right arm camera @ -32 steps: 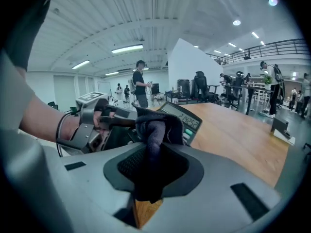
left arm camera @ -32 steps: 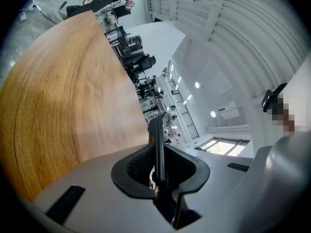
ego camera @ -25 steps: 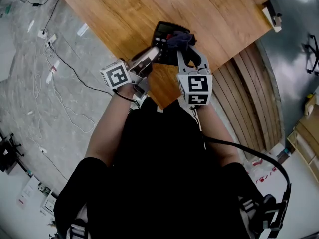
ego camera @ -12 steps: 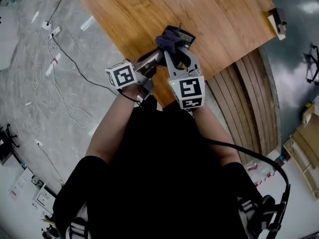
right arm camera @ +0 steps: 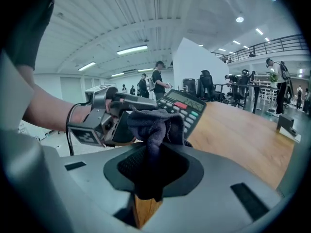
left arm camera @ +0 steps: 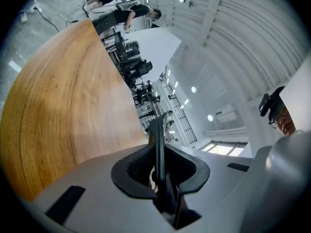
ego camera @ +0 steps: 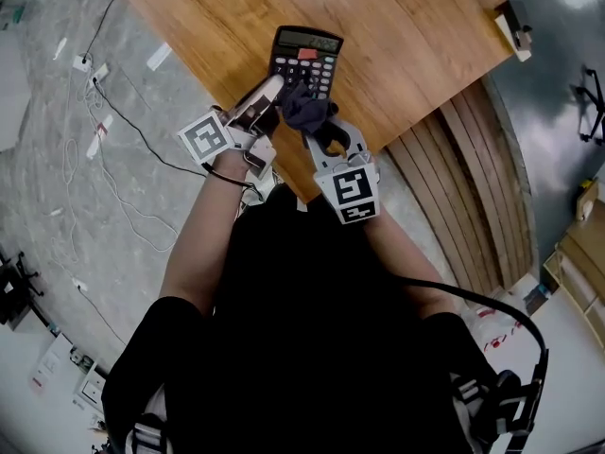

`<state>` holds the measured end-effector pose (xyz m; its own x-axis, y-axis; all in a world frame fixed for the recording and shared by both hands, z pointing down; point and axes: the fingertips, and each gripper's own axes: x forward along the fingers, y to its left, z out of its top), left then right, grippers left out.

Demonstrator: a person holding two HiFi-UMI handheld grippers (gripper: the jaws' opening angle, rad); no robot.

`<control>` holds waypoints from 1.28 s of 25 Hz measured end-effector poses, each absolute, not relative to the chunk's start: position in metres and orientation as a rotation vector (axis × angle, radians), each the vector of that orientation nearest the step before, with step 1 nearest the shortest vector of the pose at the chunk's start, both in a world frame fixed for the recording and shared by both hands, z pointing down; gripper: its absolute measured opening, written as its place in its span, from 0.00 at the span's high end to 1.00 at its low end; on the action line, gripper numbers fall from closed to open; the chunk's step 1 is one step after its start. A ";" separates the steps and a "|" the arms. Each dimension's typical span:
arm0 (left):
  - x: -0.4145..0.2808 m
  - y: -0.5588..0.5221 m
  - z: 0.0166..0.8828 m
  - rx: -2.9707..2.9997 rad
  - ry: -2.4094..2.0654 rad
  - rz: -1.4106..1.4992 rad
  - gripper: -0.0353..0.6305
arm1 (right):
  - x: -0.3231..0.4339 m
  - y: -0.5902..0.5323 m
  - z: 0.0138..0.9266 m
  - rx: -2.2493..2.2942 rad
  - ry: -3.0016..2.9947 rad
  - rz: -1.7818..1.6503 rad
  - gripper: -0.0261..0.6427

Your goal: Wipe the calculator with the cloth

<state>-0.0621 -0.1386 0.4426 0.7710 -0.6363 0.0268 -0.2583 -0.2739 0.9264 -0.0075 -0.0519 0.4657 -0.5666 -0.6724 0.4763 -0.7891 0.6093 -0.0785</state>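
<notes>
Person, one: black clothing, two bare forearms reaching forward, one gripper in each hand.

Marker cubes, two: one behind each gripper, black-and-white square patterns only, no words.

Right gripper (ego camera: 314, 123), one: jaws part-way closed and pinching the cloth (ego camera: 302, 109). A bunched fold of the cloth is squeezed between the pads and the rest bulges out beyond the tips.

Cloth, one: dark, navy to purple, crumpled. Its free end lies against the lower keys of the calculator (ego camera: 305, 58).

Left gripper (ego camera: 267, 96), one: jaws drawn close, clamping the calculator by its near left edge. Its own view shows the thin dark body edge-on between the two pads.

Calculator, one: black desk type with a grey display at the far end, one red key beneath it and rows of pale keys. It is held tilted over the near part of the table (ego camera: 406, 36); whether it touches the wood cannot be told. The display figures and key legends are too small to read.

Table, one: light-brown wood grain, rounded near edge.

Small device (ego camera: 515, 26), one: black and white, at the table's far right edge, well apart from the calculator. No legible marking.

Cables (ego camera: 113, 121), several: loose on the grey floor left of the table.

Background people (right arm camera: 158, 79), several: standing in a white hall.
</notes>
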 end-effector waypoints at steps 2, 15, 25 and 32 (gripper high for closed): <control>-0.064 -0.141 0.433 1.847 -0.666 -0.464 0.84 | -0.001 -0.048 0.471 1.171 -2.427 0.399 0.84; -0.045 -0.107 0.388 1.523 -0.258 -0.627 0.84 | 0.003 -0.048 0.417 1.281 -2.783 0.159 0.84; -0.029 -0.069 0.384 1.538 -0.107 -0.511 0.84 | 0.047 -0.096 0.407 1.507 -2.656 0.056 0.84; -0.037 -0.079 0.392 1.573 -0.197 -0.521 0.84 | 0.053 -0.100 0.401 1.542 -2.651 0.028 0.84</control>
